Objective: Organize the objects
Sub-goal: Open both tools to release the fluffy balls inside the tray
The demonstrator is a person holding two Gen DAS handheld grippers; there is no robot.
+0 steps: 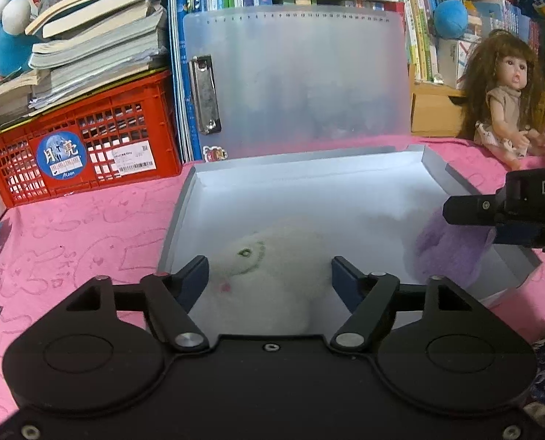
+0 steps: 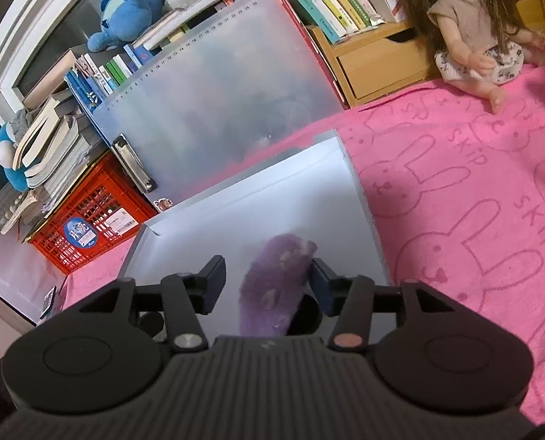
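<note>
closest to the left camera, the left gripper stands with its fingers wide, one on each side of the white plush toy, and they do not seem to press it. the toy lies inside the gray plastic case, at its near left part, straight ahead of the fingers. in the right wrist view the right gripper is also open: its right finger is just beside or touching the purple plush toy, the left finger stands apart from it, so i judge the toy is not gripped. this toy is long, with its long axis running away from the gripper and a little to the right, and it is in the near right part of the same case. so each hand is nearer to its own toy, and both toys seem already placed.

farther, the frosted lid stands upright, with ruler numbers along its top edge. the pink cloth has rabbits and the word "skip". behind on the left, the red crate has a round blue sticker reading "moon". a doll sits far right.
</note>
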